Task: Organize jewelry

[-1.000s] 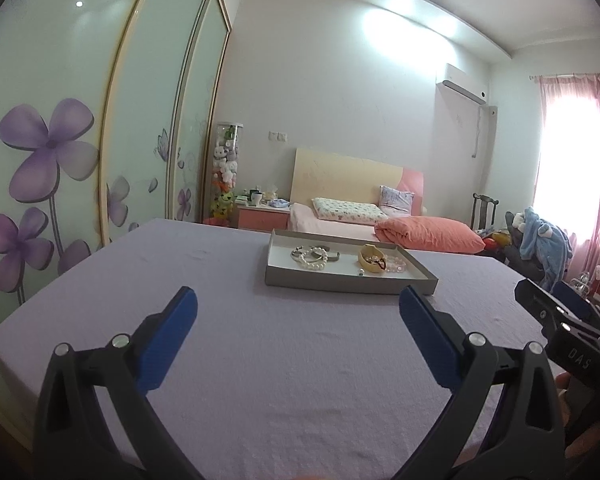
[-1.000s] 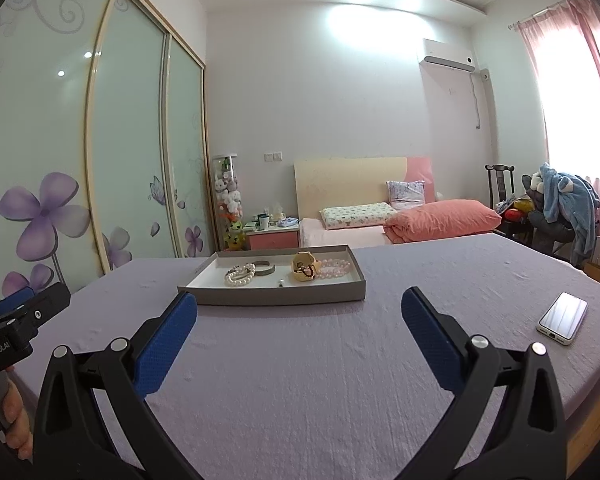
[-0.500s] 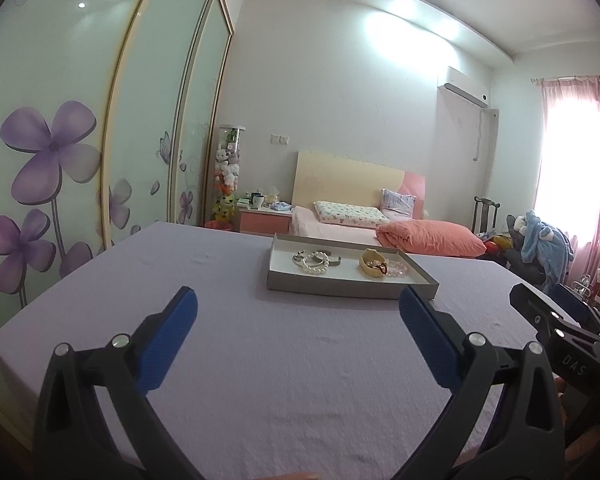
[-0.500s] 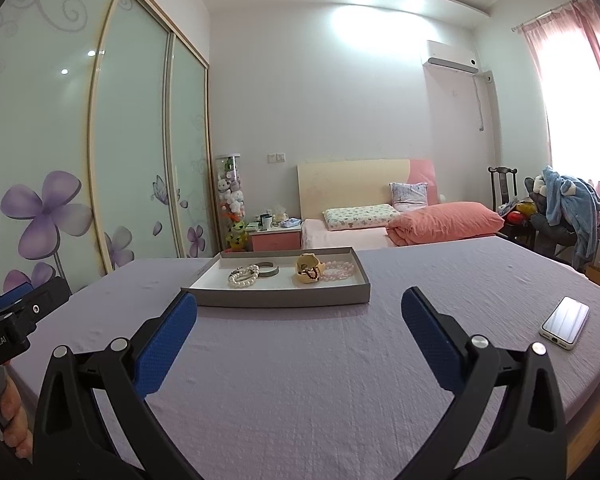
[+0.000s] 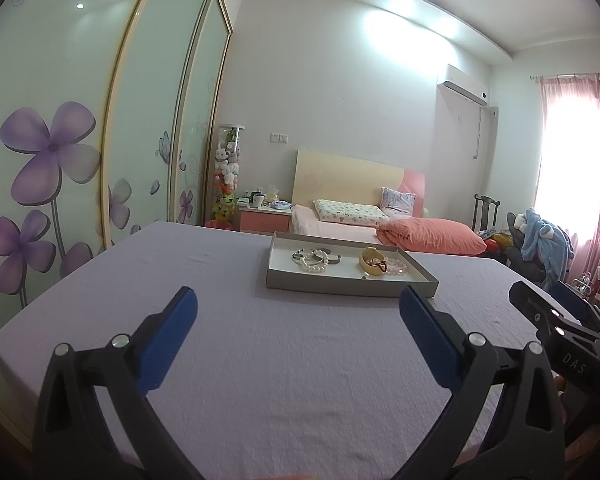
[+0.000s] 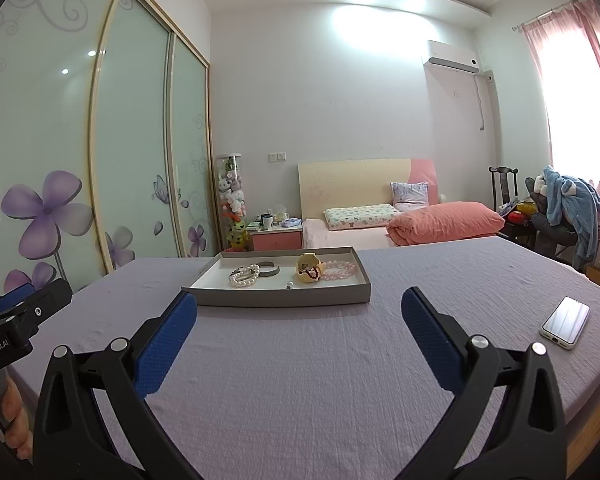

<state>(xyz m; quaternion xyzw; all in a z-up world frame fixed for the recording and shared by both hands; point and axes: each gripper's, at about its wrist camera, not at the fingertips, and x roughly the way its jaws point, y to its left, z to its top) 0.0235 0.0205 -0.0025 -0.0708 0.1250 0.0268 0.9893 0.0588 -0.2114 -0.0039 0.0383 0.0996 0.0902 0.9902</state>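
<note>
Facing you on the lilac bedspread (image 6: 300, 380) is your landmark, the shallow grey tray (image 6: 276, 299), with every piece of jewelry inside it. Whether these pieces are sorted already or waiting to be sorted, you cannot tell from here. Both the left gripper (image 5: 298, 308) and right gripper (image 6: 299, 314) hang short of the tray's near wall, fingers spread wide, holding nothing. Within the tray, the yellow dish (image 6: 310, 273) sits right of centre, the pink bead bracelet (image 6: 340, 269) touching its right side, the pearl bracelet (image 6: 245, 275) and metal bangle (image 6: 269, 270) to its left, and a tiny stud (image 6: 288, 286) near the front wall. Should you go in, come down from above and pinch one strand only.
</note>
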